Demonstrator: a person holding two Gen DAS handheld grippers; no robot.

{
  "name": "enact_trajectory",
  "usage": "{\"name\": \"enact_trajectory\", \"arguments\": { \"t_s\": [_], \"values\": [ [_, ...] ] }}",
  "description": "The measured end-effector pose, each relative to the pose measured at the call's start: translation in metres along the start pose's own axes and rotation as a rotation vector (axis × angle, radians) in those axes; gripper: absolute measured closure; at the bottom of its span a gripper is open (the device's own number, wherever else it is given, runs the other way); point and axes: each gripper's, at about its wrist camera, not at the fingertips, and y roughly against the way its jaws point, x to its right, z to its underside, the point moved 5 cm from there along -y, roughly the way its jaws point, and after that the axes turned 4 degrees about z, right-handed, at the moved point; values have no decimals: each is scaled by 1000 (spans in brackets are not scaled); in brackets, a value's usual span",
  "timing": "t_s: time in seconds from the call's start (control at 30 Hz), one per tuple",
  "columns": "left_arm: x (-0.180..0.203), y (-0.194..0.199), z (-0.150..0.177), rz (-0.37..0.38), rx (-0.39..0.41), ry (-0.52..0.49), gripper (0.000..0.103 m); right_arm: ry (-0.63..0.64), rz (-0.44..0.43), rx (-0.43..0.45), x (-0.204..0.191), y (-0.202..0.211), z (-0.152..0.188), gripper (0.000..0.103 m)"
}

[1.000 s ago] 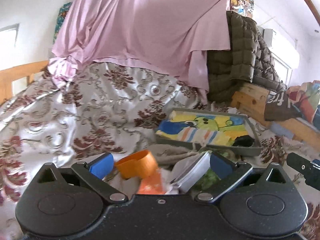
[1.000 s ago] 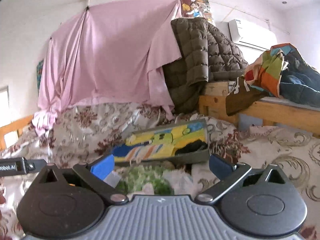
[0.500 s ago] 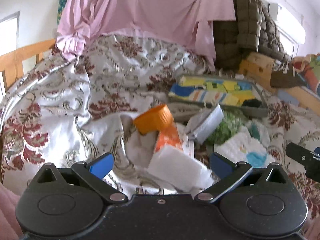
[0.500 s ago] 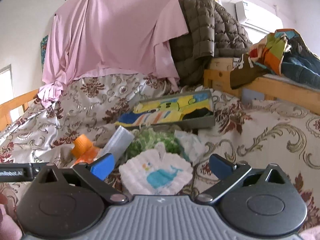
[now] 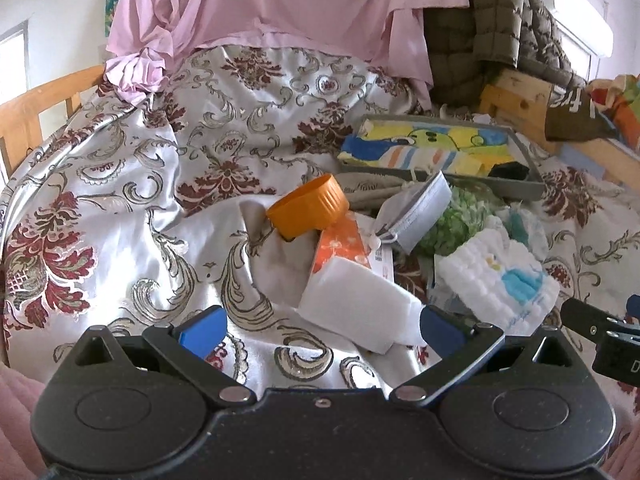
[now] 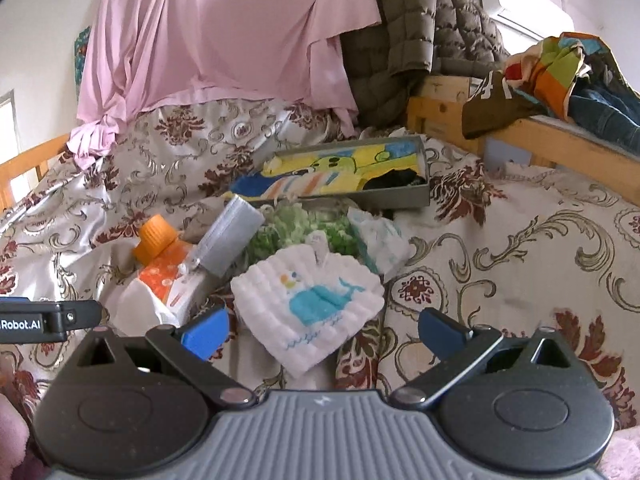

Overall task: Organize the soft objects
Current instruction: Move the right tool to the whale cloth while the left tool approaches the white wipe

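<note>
clutter is sitting in a heap on the floral bedspread (image 5: 132, 184): a white sponge block (image 5: 356, 304), an orange cap (image 5: 308, 210), a grey pouch (image 6: 230, 240), green fluff (image 6: 296, 226) and a whale washcloth (image 6: 308, 304). a grey tray (image 6: 404, 198) holding a colourful cloth (image 6: 332, 172) is lying behind them. the left gripper (image 5: 320, 326) and right gripper (image 6: 324, 330) are both hovering spread wide, gripping nothing.
</note>
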Motion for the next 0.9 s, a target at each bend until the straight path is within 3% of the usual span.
{"name": "enact_trajectory", "arguments": {
  "t_s": [0.57,0.9],
  "values": [
    [0,-11,2,49,-71,37,1,42,-9,-103,-6,-19,9,0],
    [-5,-26,-2,79,-103,100,1,24,-86,-156,-9,-34,7,0]
  ]
}}
